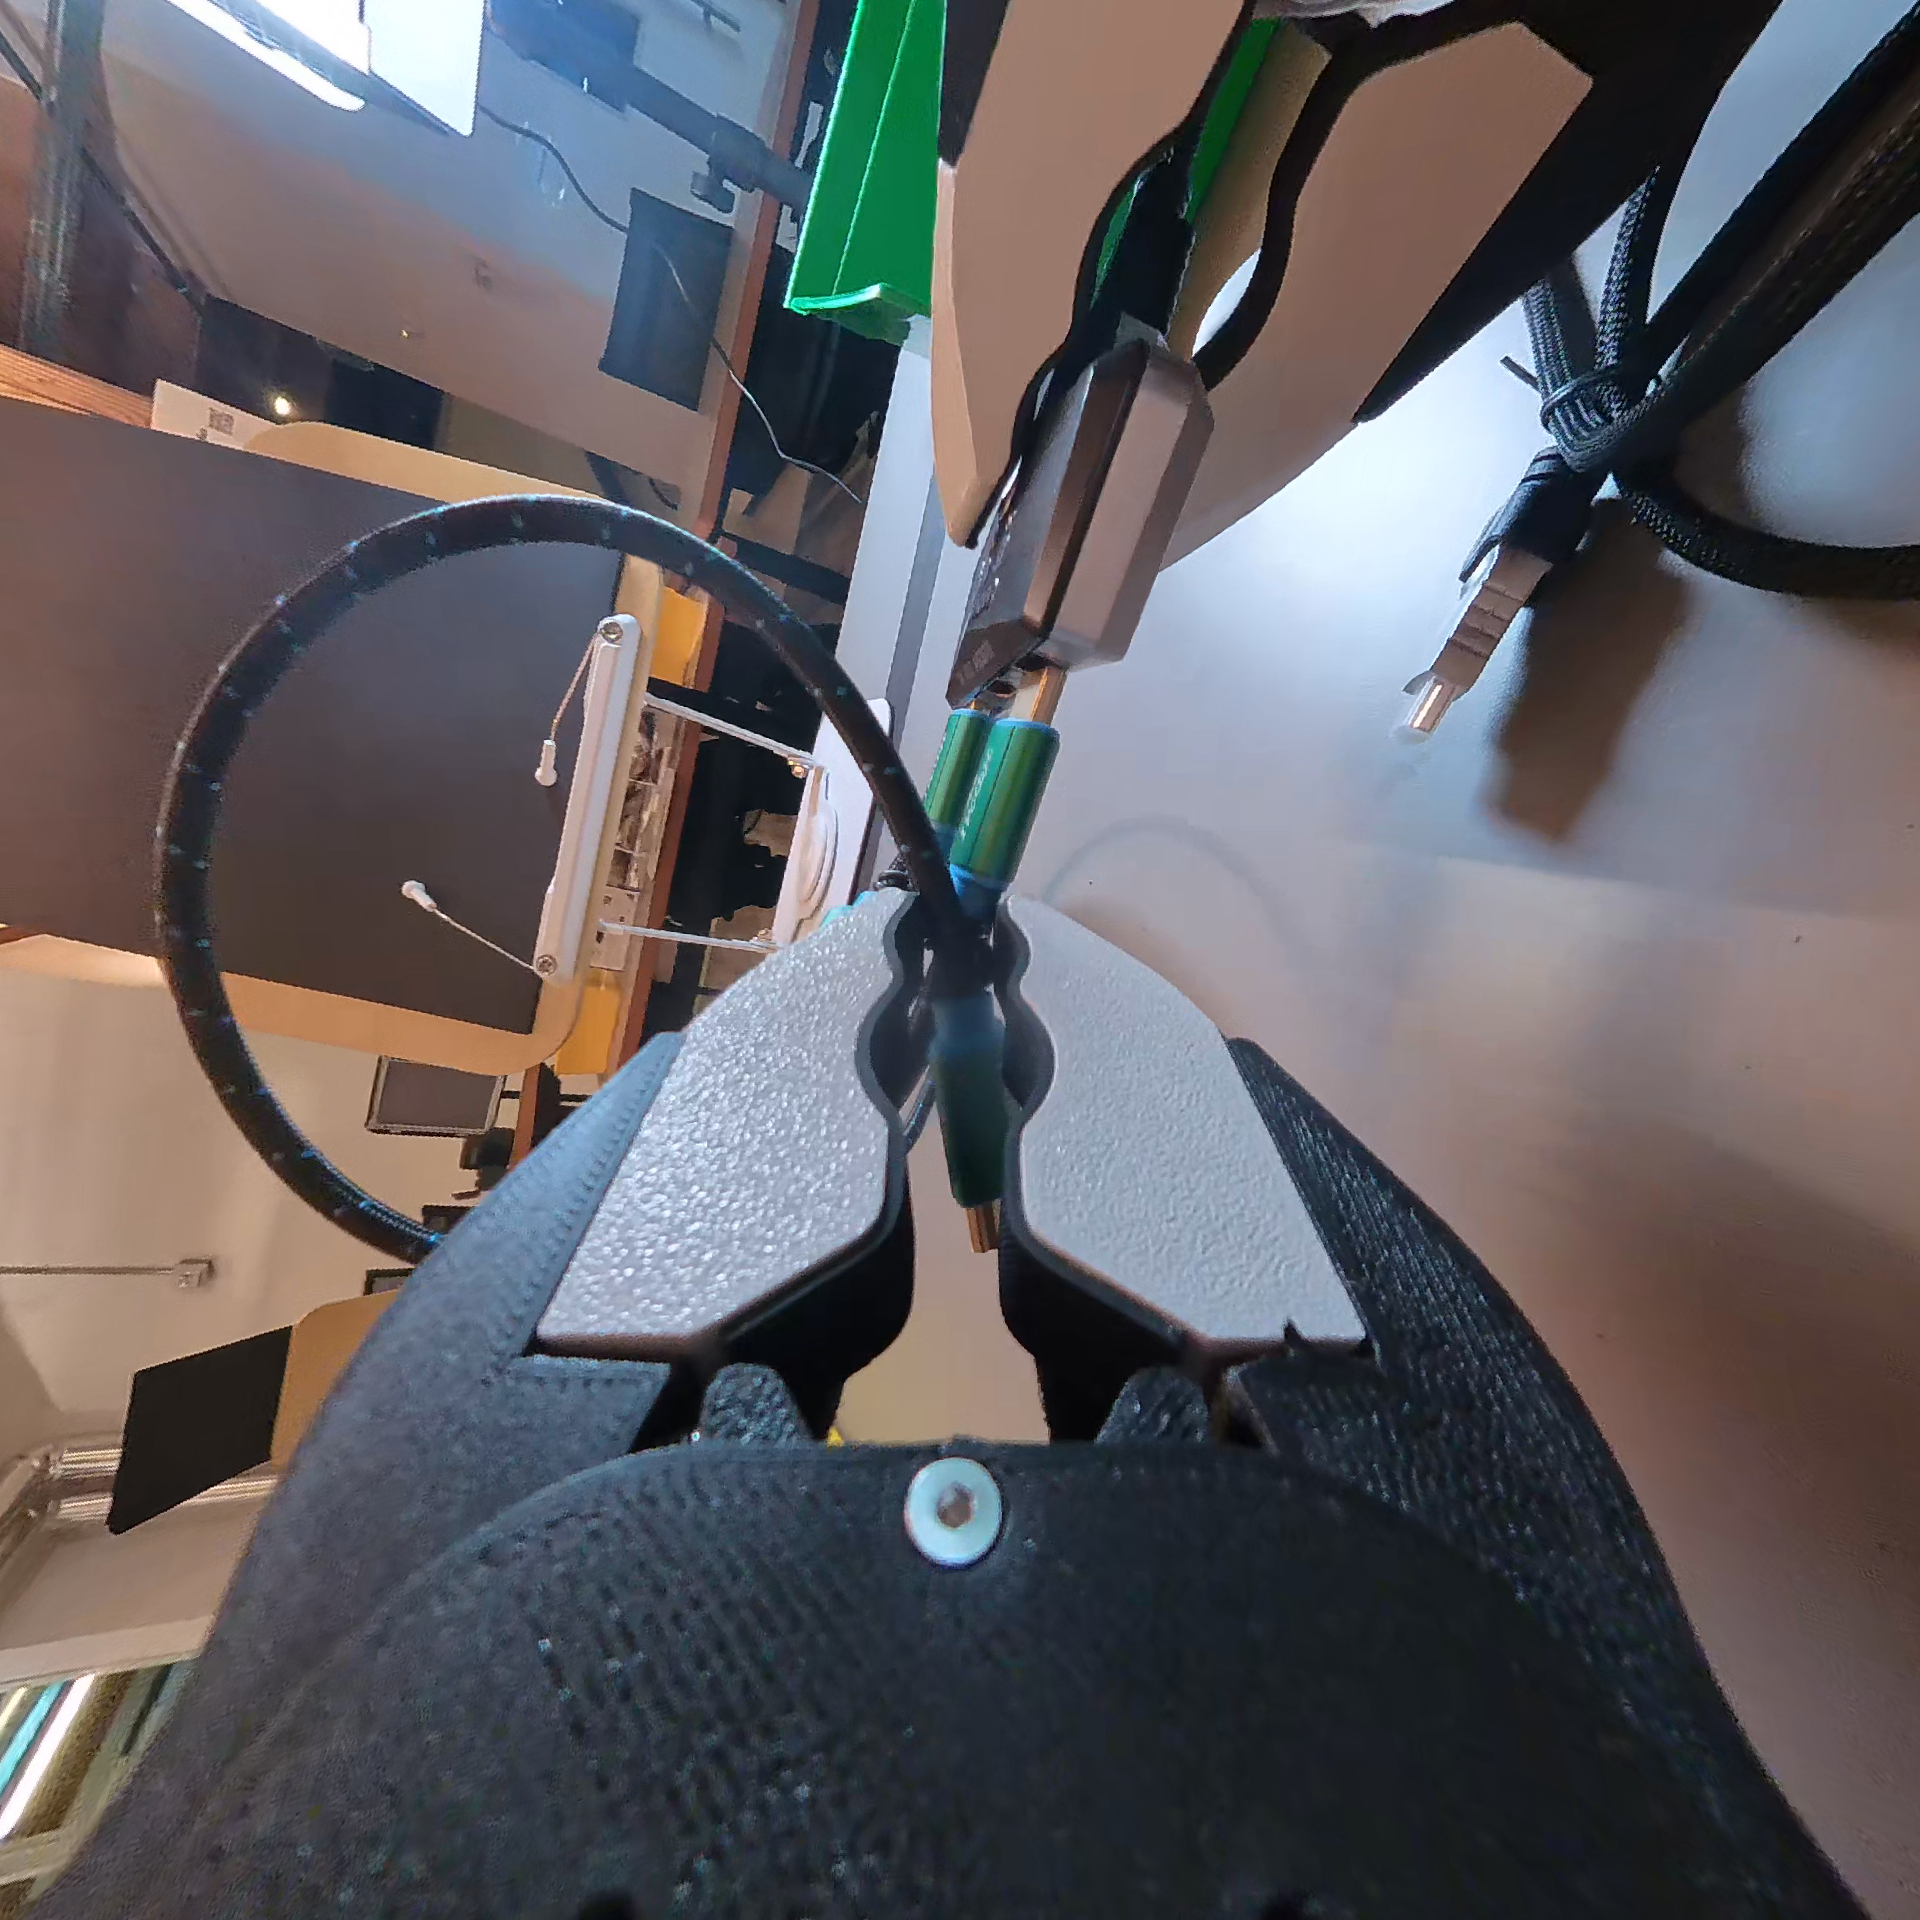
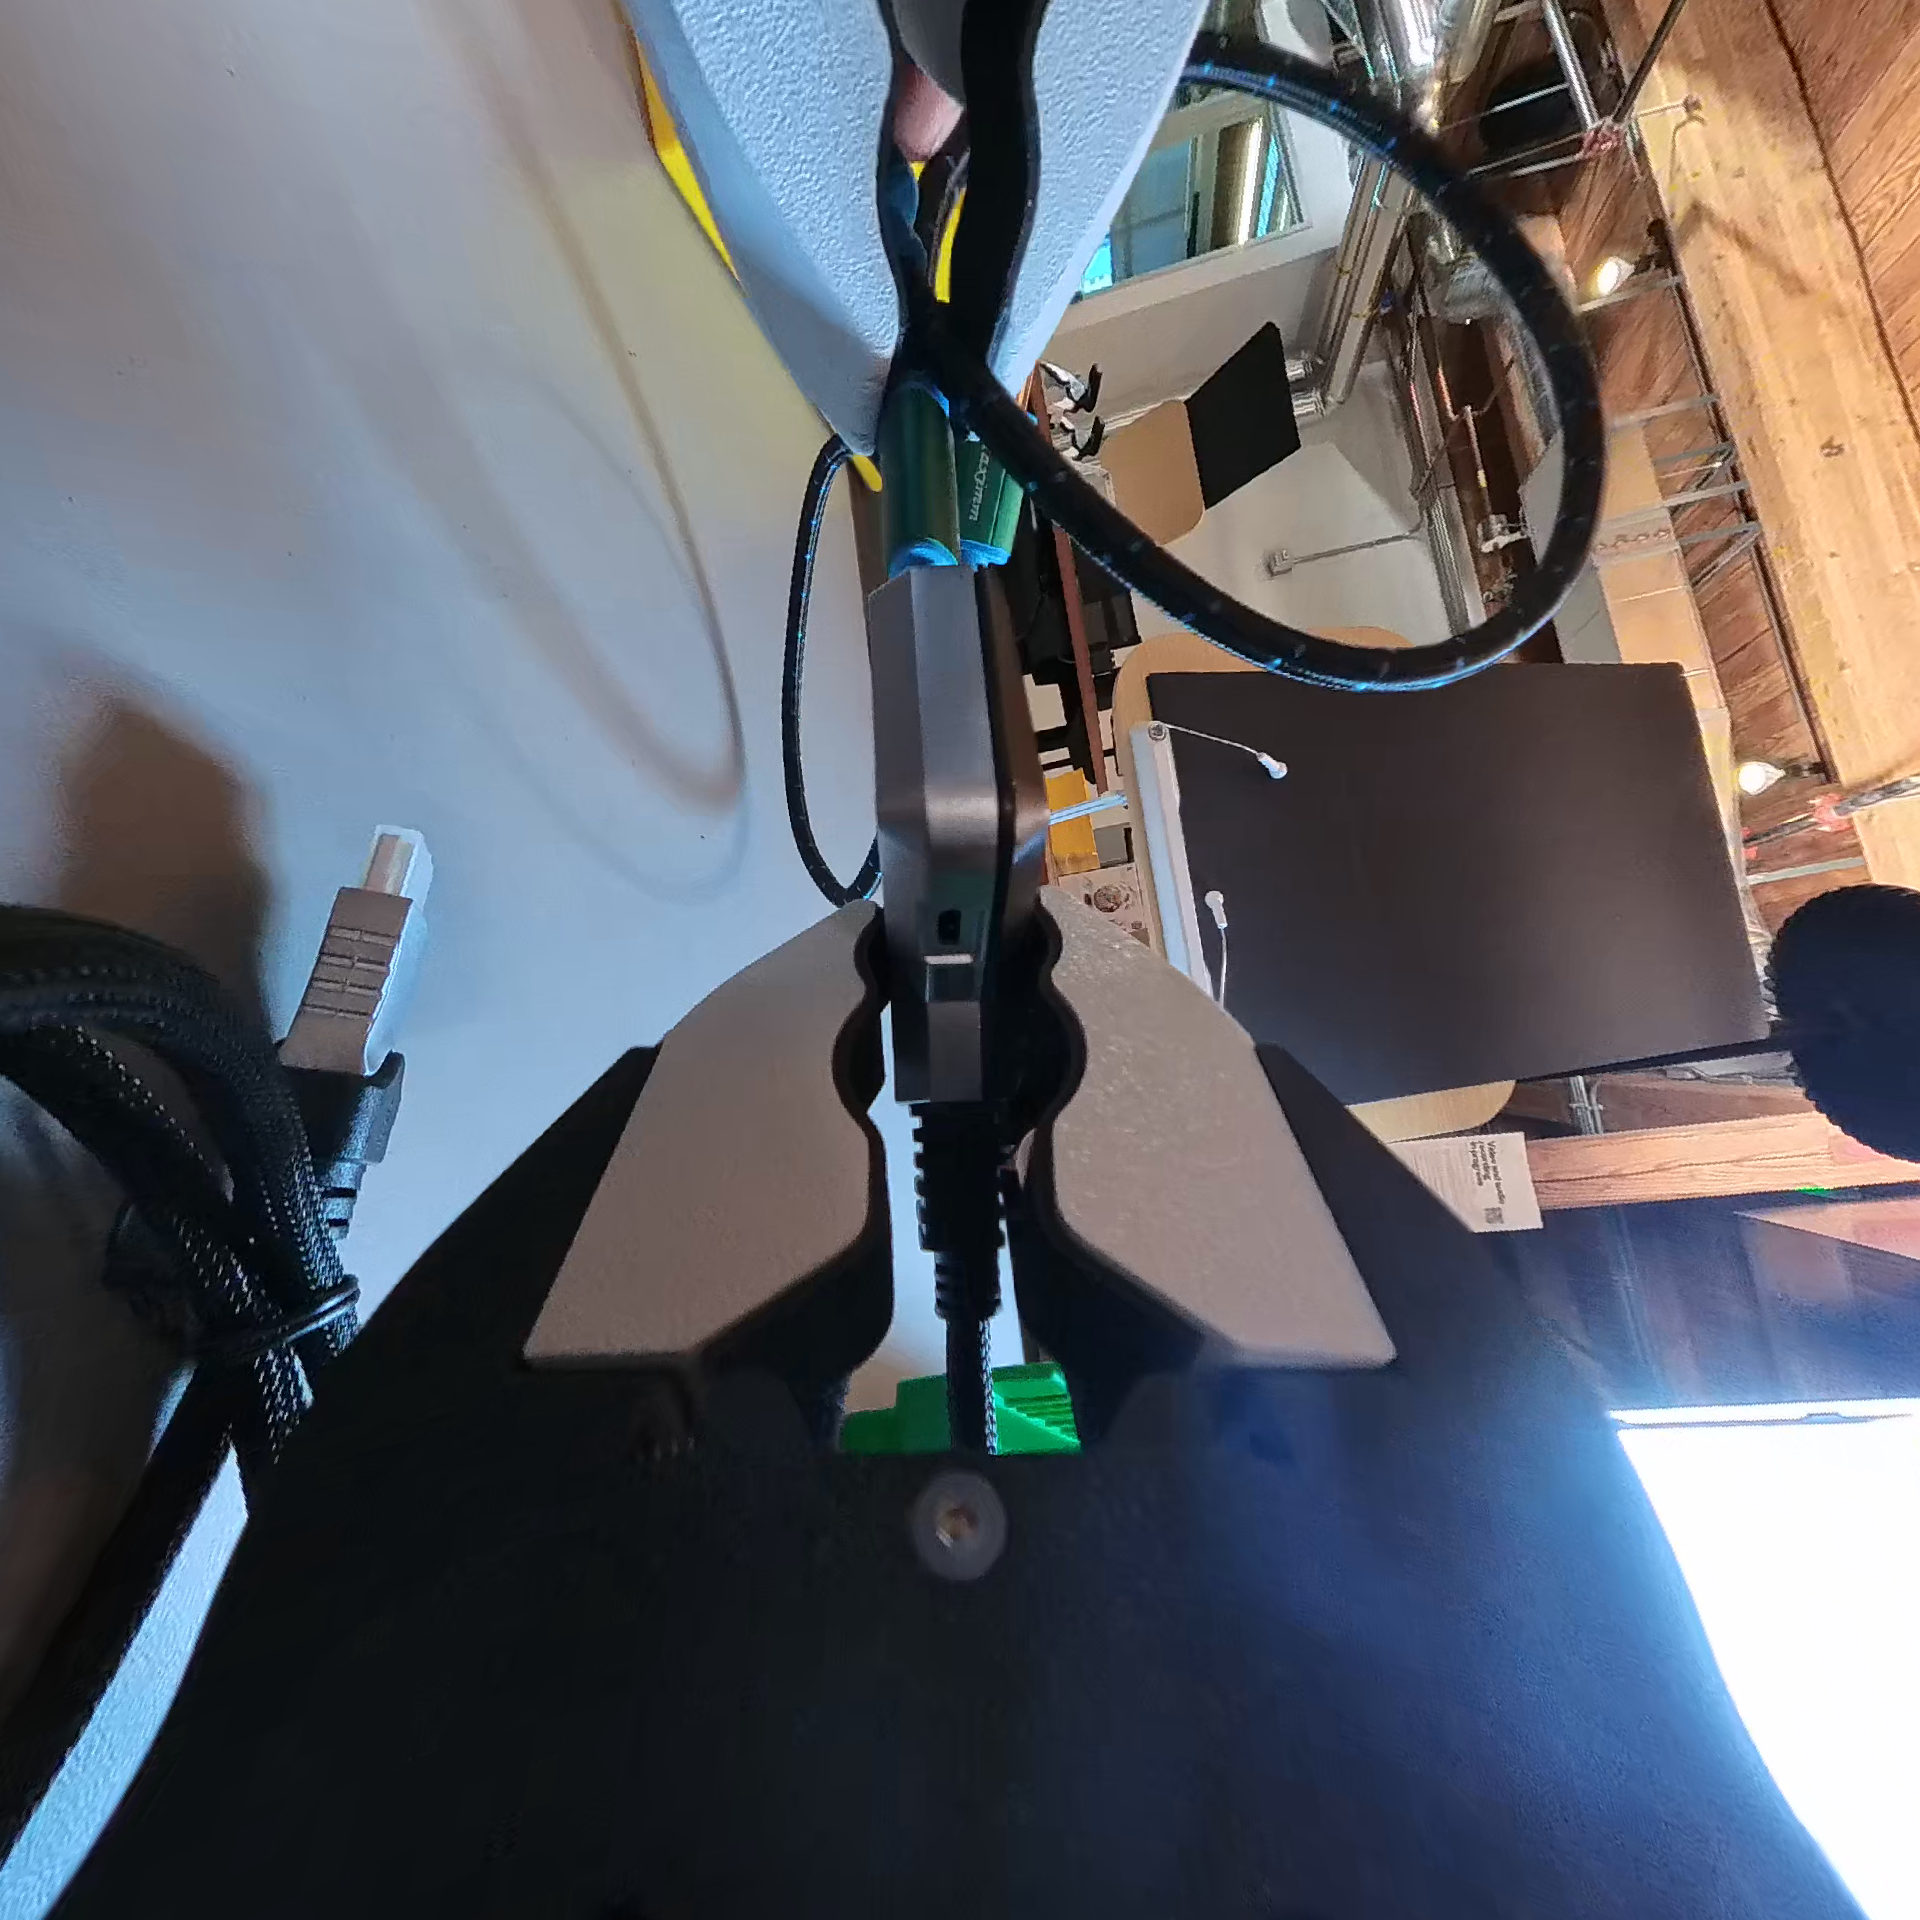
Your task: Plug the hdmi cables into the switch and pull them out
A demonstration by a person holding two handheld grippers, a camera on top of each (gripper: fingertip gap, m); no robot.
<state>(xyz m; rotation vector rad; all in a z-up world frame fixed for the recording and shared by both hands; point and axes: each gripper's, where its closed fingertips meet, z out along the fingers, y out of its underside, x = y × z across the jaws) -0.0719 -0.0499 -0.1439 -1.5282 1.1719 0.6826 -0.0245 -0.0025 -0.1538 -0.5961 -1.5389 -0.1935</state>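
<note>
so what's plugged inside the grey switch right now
Two green plugs sit side by side in the end of the switch, held by the left gripper. Their metal tips are hidden inside it. The right gripper grips the switch.

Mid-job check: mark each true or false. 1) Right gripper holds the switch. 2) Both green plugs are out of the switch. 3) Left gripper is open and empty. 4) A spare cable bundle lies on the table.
1) True: the right gripper is shut on the grey switch.
2) False: both green plugs sit at the switch's ports.
3) False: the left gripper is shut on a green-plug cable.
4) True: a black cable bundle lies on the white table.
</note>
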